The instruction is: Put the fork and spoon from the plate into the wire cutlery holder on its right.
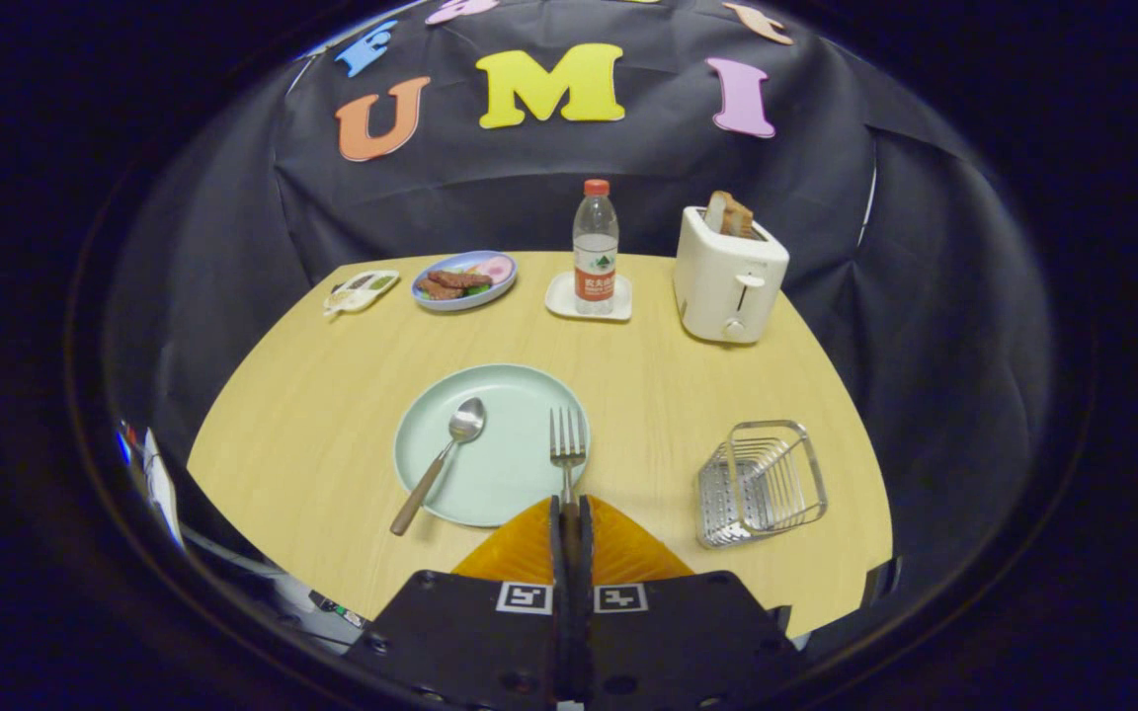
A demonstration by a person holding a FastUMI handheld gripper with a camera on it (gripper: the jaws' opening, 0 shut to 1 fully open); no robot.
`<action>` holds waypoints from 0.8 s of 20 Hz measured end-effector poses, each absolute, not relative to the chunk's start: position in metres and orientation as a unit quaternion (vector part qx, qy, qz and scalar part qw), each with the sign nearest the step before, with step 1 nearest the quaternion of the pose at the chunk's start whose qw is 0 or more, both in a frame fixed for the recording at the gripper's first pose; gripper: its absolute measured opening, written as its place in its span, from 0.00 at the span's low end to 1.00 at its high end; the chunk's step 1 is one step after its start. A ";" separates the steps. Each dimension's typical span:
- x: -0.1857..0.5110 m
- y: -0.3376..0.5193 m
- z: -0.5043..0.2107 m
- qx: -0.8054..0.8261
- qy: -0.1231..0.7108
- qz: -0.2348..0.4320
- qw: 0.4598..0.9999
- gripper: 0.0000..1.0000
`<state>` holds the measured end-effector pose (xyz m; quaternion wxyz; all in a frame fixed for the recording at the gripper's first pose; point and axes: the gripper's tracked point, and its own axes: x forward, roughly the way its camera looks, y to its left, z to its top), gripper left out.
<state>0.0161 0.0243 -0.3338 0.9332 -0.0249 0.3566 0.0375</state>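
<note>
Gripper view, landmark: the plate (505,444).

Item 1, gripper (571,509): I see its 2 fingers drawn almost together on the handle of the fork (567,449), pressing it from both sides. I judge the fork gripped.

Item 2, fork: its tines point straight away from the fingers, so its long axis runs in line with them. The head sits over the plate's right rim; whether it is raised or touching I cannot tell.

Item 3, spoon (443,462): lies on the plate's left half, bowl towards the plate's centre, brown handle slanting out over the near-left rim. It is free of the fingers.

Item 4, wire cutlery holder (762,484): stands on the table (312,415) to the right of the plate, apart from it, with nothing in it that I can see. I judge my next move is a carry rightward from the plate, tipping the fork upright over the holder's open top.
</note>
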 end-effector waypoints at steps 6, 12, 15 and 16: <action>0.005 -0.042 -0.306 -0.023 0.339 0.027 0.940 0.01; 0.003 -0.092 -0.312 -0.006 0.372 0.008 0.928 0.00; 0.010 -0.107 -0.327 -0.006 0.408 0.000 0.913 0.02; 0.013 -0.111 -0.330 -0.001 0.422 -0.004 0.907 0.02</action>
